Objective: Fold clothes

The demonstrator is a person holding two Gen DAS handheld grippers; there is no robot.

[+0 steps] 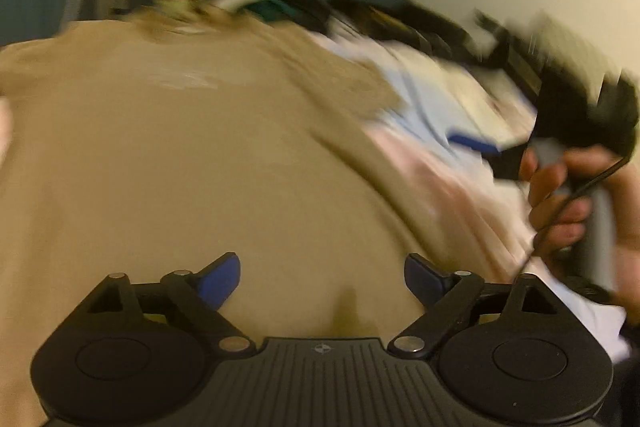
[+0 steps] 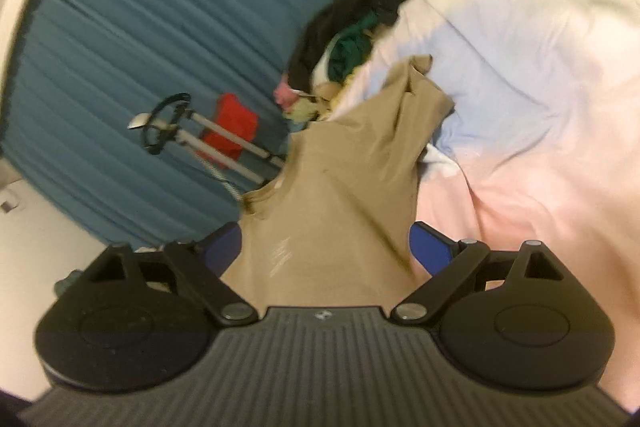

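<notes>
A tan T-shirt (image 1: 180, 167) lies spread flat on the bed and fills most of the blurred left wrist view. My left gripper (image 1: 322, 267) hovers over its near part with the jaws wide apart and nothing between the pads. At the right edge a hand (image 1: 560, 211) grips the right gripper's grey handle above the bedding. In the right wrist view the same T-shirt (image 2: 344, 179) runs away from me, one sleeve bunched at its far end. My right gripper (image 2: 325, 231) is open, its blue fingers (image 2: 430, 247) standing at either side of the shirt without pressing it.
Pale pink and light-blue bedding (image 2: 520, 99) lies under the shirt. A heap of dark, green and pink clothes (image 2: 348, 35) sits at the far end. Behind it hang a teal curtain (image 2: 152, 27) and a metal stand with something red (image 2: 232, 131).
</notes>
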